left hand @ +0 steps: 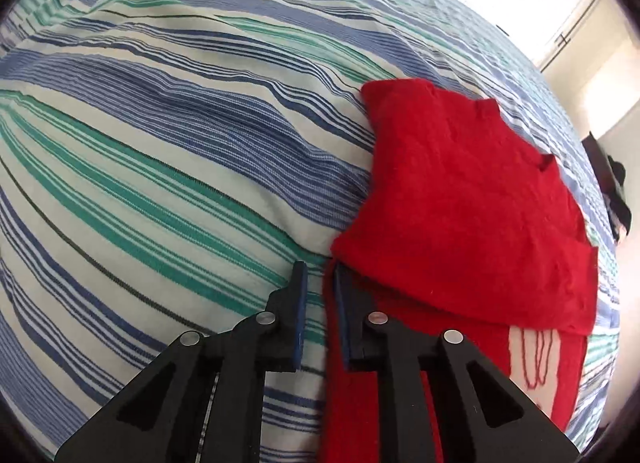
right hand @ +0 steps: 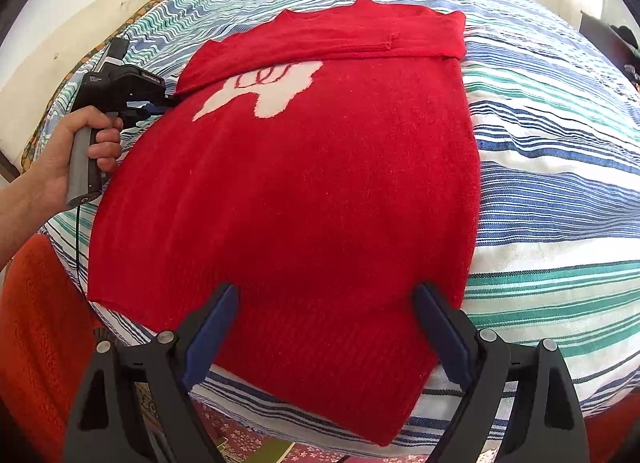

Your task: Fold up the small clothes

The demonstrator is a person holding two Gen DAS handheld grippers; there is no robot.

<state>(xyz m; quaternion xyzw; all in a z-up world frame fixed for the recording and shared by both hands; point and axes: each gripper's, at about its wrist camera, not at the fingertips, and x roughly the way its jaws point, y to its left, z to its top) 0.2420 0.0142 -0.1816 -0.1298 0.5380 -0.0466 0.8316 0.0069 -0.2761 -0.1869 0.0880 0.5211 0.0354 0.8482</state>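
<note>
Where the red knitted sweater lies flat on the striped bed cover, its white motif is half hidden under a folded sleeve. At nine o'clock, the left hand-held gripper is narrowed beside the sweater's edge, contact unclear; the right hand-held gripper is spread apart over the hem.

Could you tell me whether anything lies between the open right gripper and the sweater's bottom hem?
Nothing visible does. The right gripper hangs open right over the red sweater near its hem, with only bare knit between its fingers and the striped bedspread around it.
</note>
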